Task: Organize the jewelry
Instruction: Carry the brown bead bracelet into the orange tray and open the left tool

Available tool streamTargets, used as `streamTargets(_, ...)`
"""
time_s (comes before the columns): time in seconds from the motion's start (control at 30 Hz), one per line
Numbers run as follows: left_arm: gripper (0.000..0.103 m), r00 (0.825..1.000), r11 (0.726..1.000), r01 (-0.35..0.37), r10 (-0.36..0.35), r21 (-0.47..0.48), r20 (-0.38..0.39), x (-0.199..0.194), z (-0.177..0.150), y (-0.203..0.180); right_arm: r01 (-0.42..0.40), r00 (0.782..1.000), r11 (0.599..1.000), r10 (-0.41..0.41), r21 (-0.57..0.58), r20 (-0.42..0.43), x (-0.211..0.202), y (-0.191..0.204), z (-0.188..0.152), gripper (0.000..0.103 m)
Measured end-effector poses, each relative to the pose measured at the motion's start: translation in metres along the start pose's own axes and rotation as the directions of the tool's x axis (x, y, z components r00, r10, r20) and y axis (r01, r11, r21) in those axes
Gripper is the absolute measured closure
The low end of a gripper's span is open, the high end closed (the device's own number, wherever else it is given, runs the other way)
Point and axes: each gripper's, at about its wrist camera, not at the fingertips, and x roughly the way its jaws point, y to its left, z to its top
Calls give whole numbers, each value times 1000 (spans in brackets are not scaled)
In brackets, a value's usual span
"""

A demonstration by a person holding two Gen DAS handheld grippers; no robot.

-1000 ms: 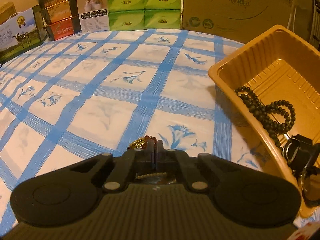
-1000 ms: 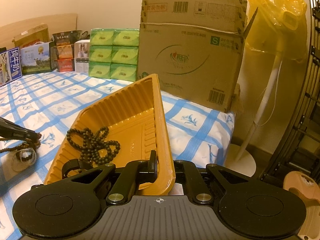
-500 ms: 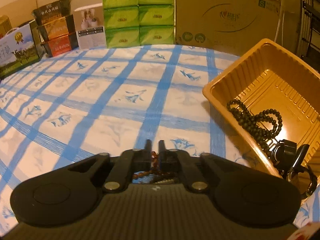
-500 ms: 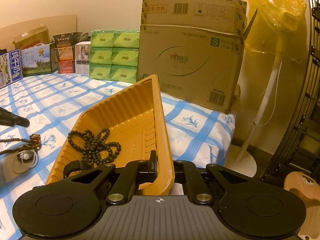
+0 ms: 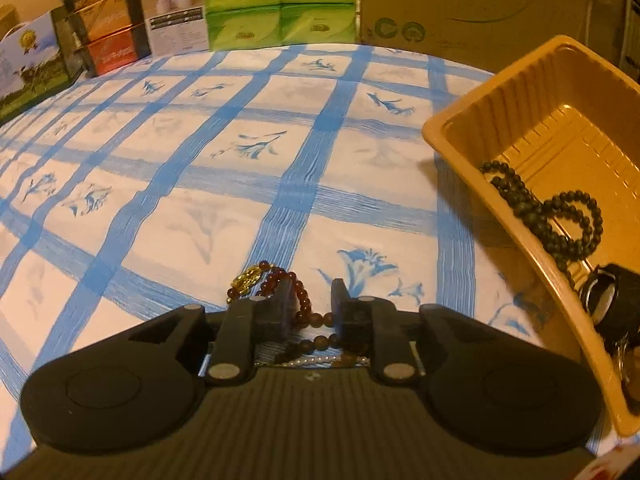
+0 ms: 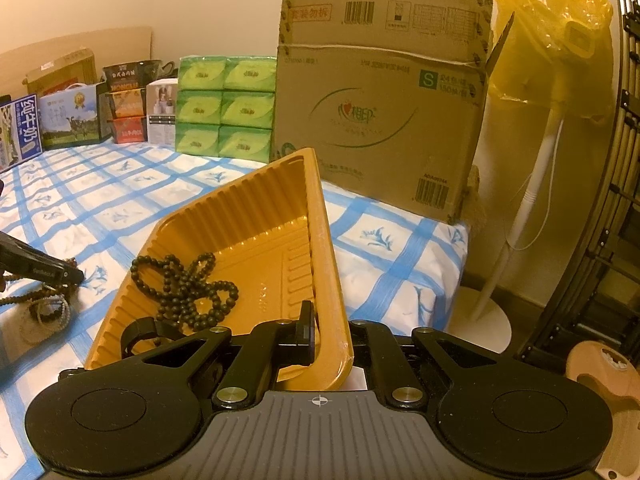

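My left gripper (image 5: 312, 296) is open low over a heap of bead bracelets (image 5: 280, 284) on the blue-checked cloth: dark red beads with a gold charm, brown beads and a pearl strand lie between and under its fingers. My right gripper (image 6: 328, 332) is shut on the rim of the orange plastic tray (image 6: 324, 240), holding it tilted. In the tray lie a dark bead necklace (image 6: 188, 284) and a black watch (image 5: 612, 300). The left gripper shows in the right wrist view (image 6: 60, 274) at the left, over the heap (image 6: 44, 312).
Green tissue packs (image 6: 226, 108), a big cardboard box (image 6: 380, 112), food boxes (image 5: 104, 36) and a milk carton (image 6: 72, 120) line the far edge of the cloth. A fan stand under a yellow bag (image 6: 552, 40) stands beyond the cloth's right edge.
My left gripper was shut on the bracelets and lifted them; now it has come down and opened, and the beads lie on the cloth. The right gripper and the tray stayed put.
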Motion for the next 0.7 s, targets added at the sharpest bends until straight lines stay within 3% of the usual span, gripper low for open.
streamTargets(0.03,99,1000,1000,-4,4,9,-1,-1,0,0,0,1000,1000,0,-1,0,0,0,0,97)
streamTargets(0.37,99,995,1000,5,-6,15,99,-49,15,19,-5,1000,1000,5,-1,4,0,0,2,97)
streamTargets(0.7,99,972,997,78,-82,26,221,-113,59,26,-7,1000,1000,7,-7,15,-3,5,4,97)
